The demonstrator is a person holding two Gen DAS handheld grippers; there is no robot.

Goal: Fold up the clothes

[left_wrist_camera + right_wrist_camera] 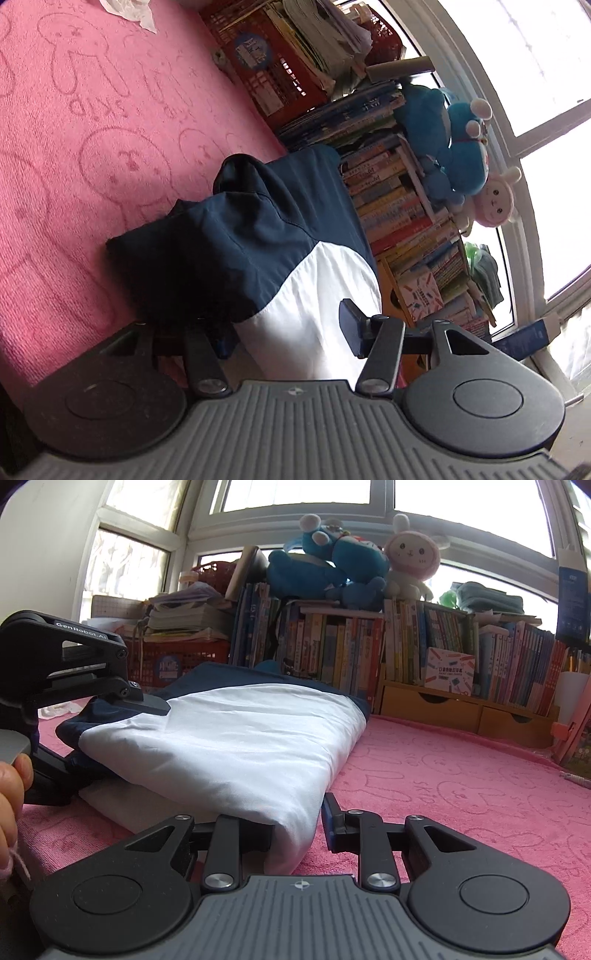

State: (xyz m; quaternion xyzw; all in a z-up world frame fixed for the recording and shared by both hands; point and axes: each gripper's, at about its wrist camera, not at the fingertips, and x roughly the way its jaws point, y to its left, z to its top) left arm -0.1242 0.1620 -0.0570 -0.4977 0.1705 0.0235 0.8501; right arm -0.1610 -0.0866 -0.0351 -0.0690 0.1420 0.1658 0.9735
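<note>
A: The navy-and-white garment [221, 738] lies folded into a thick bundle on the pink towel mat [461, 775], its far end near the bookshelf [369, 653]. Why are both tools parked at its edges?

B: As I read it, they're at two sides of the bundle so the next fold can be lifted evenly. The right gripper [295, 830] sits at the near white corner. One finger is buried under or behind the cloth, the other stands clear on the mat, with a gap to the fabric. So its jaws look partly apart, and I can't tell if the hidden pad presses anything.

A: And the left gripper [288, 332]?

B: It comes in from the side where navy meets white. From the right wrist view one finger rests on top of the fabric. From its own camera the jaws straddle the edge, part open; a firm pinch isn't visible.

A: The plush toys [351, 565]?

B: Up on the shelf, well apart.
</note>
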